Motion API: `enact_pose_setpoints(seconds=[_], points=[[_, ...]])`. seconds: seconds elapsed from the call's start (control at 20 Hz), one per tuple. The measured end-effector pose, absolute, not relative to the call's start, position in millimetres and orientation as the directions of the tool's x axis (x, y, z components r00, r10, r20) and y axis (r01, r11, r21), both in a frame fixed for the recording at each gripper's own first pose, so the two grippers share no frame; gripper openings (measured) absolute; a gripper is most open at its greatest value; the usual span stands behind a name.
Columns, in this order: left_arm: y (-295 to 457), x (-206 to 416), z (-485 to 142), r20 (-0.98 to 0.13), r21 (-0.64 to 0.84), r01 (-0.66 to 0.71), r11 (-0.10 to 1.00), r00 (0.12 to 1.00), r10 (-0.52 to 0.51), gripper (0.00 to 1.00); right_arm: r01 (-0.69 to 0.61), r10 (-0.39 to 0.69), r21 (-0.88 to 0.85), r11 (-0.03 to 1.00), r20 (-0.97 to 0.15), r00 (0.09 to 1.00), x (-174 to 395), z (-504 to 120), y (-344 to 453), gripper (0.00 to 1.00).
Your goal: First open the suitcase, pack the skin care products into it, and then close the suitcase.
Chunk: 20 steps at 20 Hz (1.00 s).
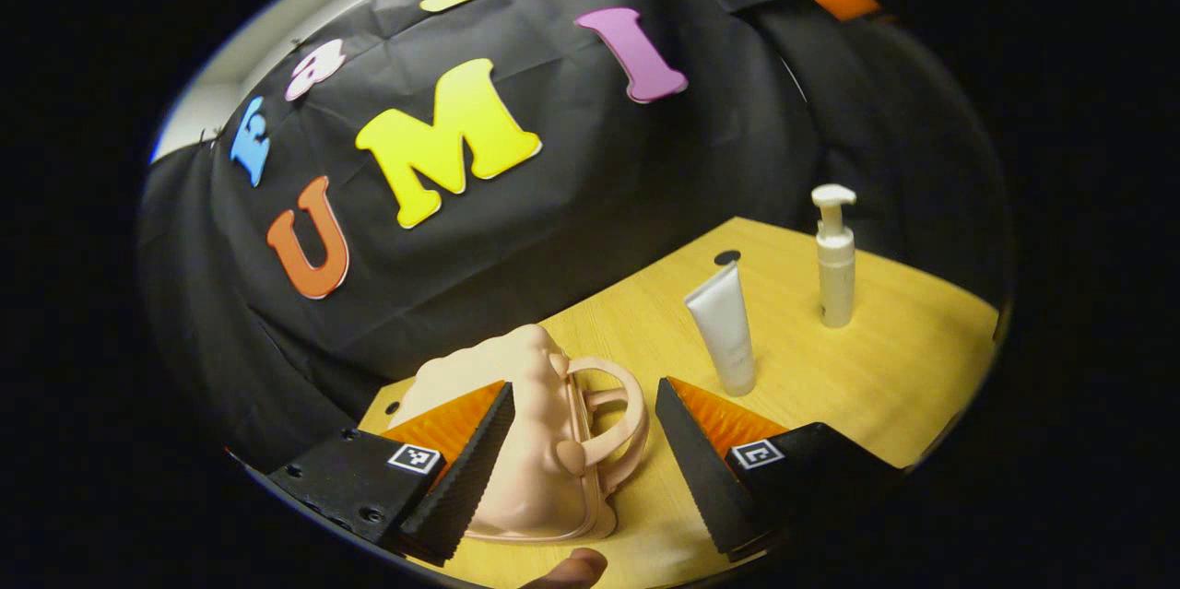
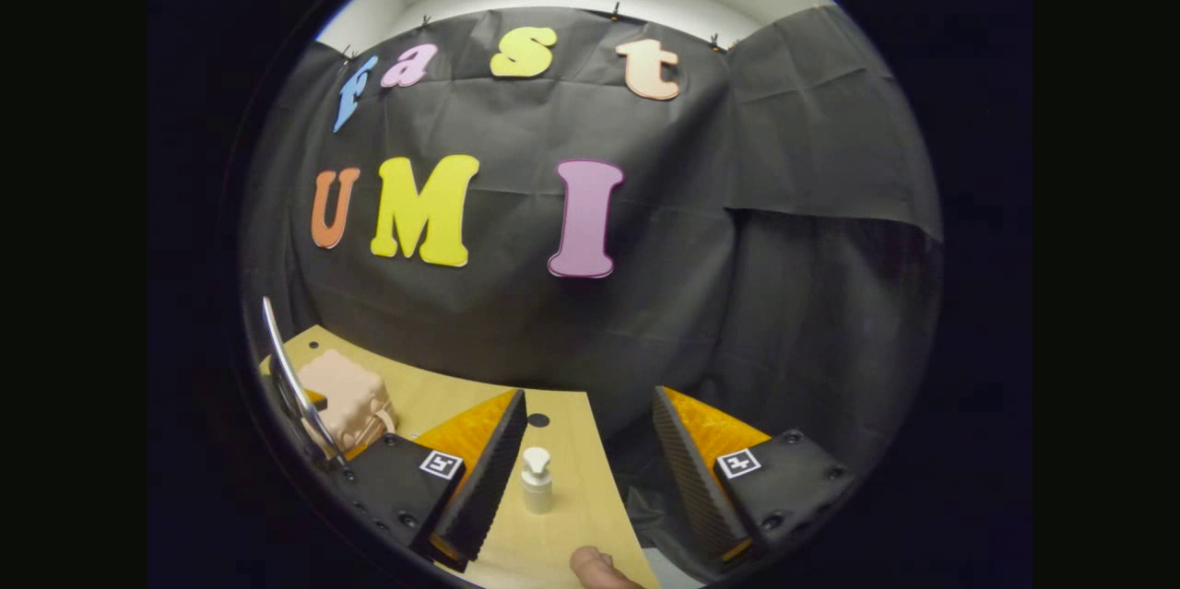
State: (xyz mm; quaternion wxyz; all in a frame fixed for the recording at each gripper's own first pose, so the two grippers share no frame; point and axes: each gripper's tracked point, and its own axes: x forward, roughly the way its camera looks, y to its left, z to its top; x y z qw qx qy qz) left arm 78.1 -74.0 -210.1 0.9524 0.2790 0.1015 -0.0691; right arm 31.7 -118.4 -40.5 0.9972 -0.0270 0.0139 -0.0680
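A small closed peach suitcase (image 1: 539, 469) with a loop handle rests on the wooden table (image 1: 885, 386). My left gripper (image 1: 584, 386) is open just above it, the handle lying between the fingers and one finger covering the case's left part. To the right a white tube (image 1: 724, 331) stands on its cap, and past it a white pump bottle (image 1: 834, 262) stands upright. In the right gripper view, my right gripper (image 2: 588, 394) is open and empty over the table's edge. The pump bottle (image 2: 536, 478) sits low between its fingers, and the suitcase (image 2: 341, 400) lies far left.
The booth's black cloth wall hangs close behind the table. The table (image 2: 572, 515) ends just right of the pump bottle, with cloth below. A small dark hole (image 1: 727, 256) marks the tabletop behind the tube. A fingertip (image 1: 576, 566) pokes in at the bottom.
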Motion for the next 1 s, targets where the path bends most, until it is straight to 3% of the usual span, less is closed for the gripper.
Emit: enact_pose_setpoints(seconds=[0.3, 0.65, 0.75, 0.95, 1.0], points=[[-66, 102, -253, -0.244, 0.790, 0.194, 0.582, 0.970, 0.009, 0.98, 0.103, -0.105, -0.057, 0.993, -0.044, 0.993, 51, -56, -135, 0.81], [-56, 127, -266, -0.208, 0.918, 0.154, 0.366, 0.972, 0.111, 0.96, 0.063, -0.066, -0.055, 0.997, -0.058, 0.996, 64, -73, -156, 0.81], [-57, 132, -270, -0.214, 0.929, 0.162, 0.334, 0.969, 0.125, 0.92, 0.069, -0.074, -0.064, 0.996, -0.074, 0.995, 62, -79, -159, 0.81], [-55, 136, -271, -0.209, 0.949, 0.169, 0.266, 0.970, 0.128, 0.69, 0.093, -0.098, -0.073, 0.993, -0.069, 0.993, 50, -77, -152, 0.81], [-55, 137, -273, -0.217, 0.955, 0.181, 0.235, 0.967, 0.134, 0.58, 0.108, -0.113, -0.076, 0.991, -0.071, 0.991, 48, -77, -150, 0.81]])
